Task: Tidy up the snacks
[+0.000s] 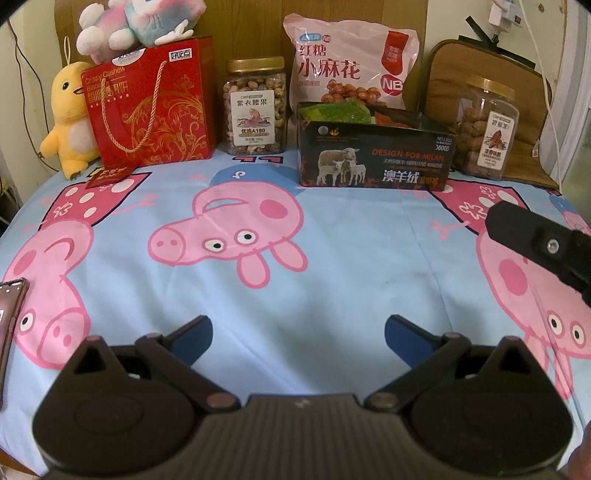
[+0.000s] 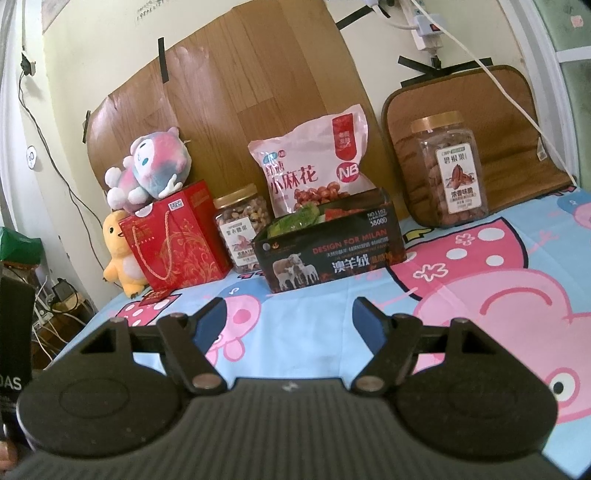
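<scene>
A black open box with green and red snack packs inside stands at the back of the bed. A pink snack bag leans behind it. A cashew jar stands to its left, a pecan jar to its right. A red gift bag stands at the far left. My left gripper is open and empty, low over the sheet. My right gripper is open and empty; its body shows in the left wrist view.
A pig-print sheet covers the bed. A yellow plush duck and a pink plush sit by the gift bag. A brown cushion leans at the back right. A phone lies at the left edge.
</scene>
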Tool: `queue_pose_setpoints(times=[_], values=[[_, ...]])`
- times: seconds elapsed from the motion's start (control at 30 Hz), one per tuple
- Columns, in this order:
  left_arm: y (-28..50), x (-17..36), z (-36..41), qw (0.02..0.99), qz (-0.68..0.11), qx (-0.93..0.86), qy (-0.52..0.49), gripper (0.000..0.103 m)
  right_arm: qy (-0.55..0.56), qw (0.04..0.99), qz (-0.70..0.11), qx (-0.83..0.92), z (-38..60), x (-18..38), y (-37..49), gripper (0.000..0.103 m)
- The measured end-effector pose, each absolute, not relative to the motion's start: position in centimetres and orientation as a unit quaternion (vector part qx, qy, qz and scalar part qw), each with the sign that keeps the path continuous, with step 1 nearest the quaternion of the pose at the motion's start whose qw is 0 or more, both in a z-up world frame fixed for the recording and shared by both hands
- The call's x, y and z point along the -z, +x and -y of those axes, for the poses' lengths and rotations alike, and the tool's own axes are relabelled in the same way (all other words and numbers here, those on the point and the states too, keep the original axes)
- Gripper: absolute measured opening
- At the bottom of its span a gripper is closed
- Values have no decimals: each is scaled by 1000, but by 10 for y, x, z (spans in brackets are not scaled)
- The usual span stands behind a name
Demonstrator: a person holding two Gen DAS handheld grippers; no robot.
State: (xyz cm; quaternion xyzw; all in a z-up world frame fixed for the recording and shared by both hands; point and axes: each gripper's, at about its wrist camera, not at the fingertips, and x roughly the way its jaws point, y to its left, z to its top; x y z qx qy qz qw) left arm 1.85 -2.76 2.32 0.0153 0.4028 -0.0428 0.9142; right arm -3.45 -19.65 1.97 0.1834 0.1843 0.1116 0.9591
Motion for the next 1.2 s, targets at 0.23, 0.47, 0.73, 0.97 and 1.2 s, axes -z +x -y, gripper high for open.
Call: queue_pose_setpoints(times=[0.23, 0.47, 0.73, 0.97, 1.2], values=[[20, -23, 26, 914, -403, 43, 13, 103, 183, 959, -187, -112, 196, -18, -33, 77], [23, -21, 25, 914, -404, 43, 12, 103, 182, 959, -188, -112, 196, -18, -32, 77], [24, -21, 26, 913, -405, 43, 12, 103, 183, 959, -188, -112, 196, -18, -32, 77], [23, -21, 28, 914, -404, 44, 13, 103, 182, 959, -187, -112, 196, -18, -32, 77], [23, -21, 28, 914, -404, 44, 13, 103, 182, 959, -187, -112, 196, -18, -32, 77]])
